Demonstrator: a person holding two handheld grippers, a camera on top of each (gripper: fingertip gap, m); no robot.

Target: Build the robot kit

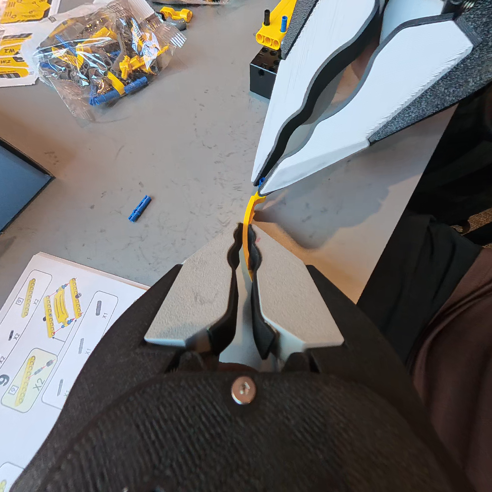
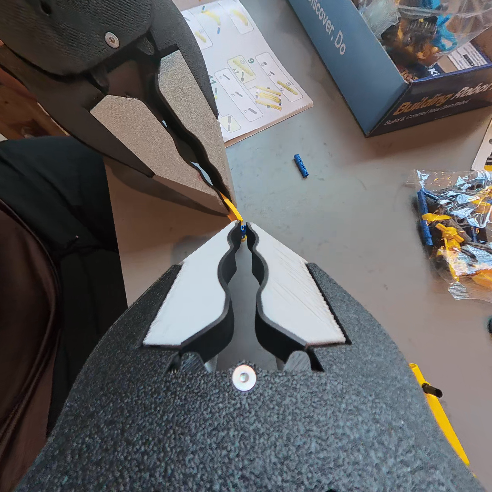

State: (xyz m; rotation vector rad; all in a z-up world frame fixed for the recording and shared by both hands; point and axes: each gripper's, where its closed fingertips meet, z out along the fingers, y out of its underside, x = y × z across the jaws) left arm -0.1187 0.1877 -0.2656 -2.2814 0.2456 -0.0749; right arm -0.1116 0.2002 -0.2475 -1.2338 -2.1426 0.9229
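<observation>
The left gripper [image 1: 246, 226] is clamping its 2 grey fingers almost together on a thin, curved yellow piece [image 1: 249, 213], which is sticking out past the tips and arcing toward the other tool. The right gripper [image 2: 243, 225] is pinching a small blue pin [image 2: 243, 229] between its white fingertips, jaws nearly closed on it, and the pin is meeting the far end of the yellow piece just where the 2 grippers are coming tip to tip above the grey table [image 1: 173, 159].

In the left wrist view, the right gripper's white fingers [image 1: 306, 149] are reaching down from the upper right. A second loose blue pin [image 1: 139, 208] is lying on the table well apart from both grippers. An open instruction booklet [image 1: 53, 319] is lying near the left gripper's side, and a clear bag of parts [image 1: 101, 61] is sitting farther off. A yellow beam with pins [image 1: 271, 34] is resting on a black block [image 1: 262, 77] behind the right gripper.

In the right wrist view, a blue cardboard box [image 2: 372, 87] holding more bagged parts is standing beyond the booklet. A person's dark clothing is showing at the table edge.
</observation>
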